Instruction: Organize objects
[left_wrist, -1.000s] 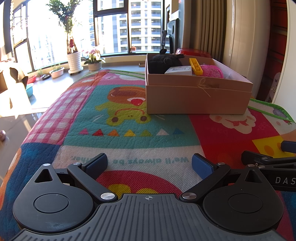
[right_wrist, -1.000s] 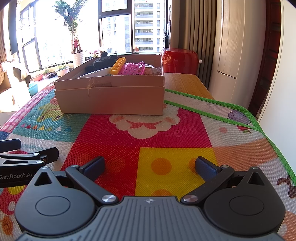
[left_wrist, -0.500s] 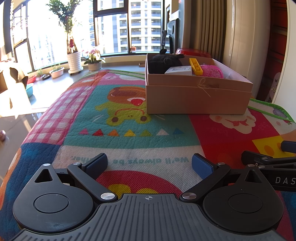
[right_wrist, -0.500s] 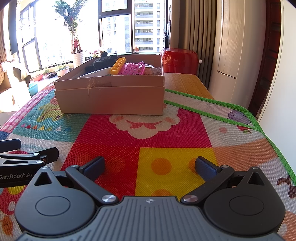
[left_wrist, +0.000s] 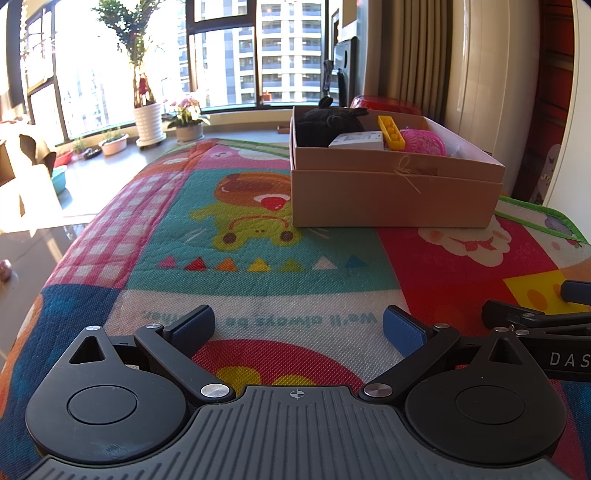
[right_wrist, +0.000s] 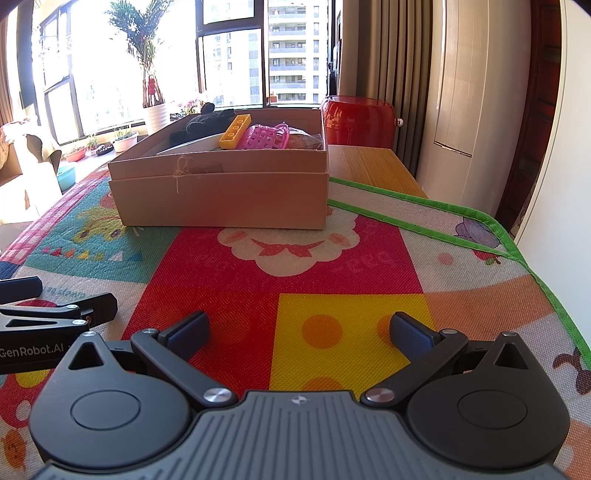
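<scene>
Cardboard box (left_wrist: 395, 195) sits at the far end of the play mat (left_wrist: 258, 280), already holding the yellow brick (right_wrist: 235, 132), pink basket (right_wrist: 266, 137), black soft toy (left_wrist: 325, 123) and white carton (left_wrist: 356, 141). Nothing has shifted over the last second, and we see no loose items left on the mat, so we judge the sorting finished or paused. Our 2 grippers, left gripper (left_wrist: 298, 326) and right gripper (right_wrist: 300, 329), rest low near us, side by side, fingers spread and empty.
</scene>
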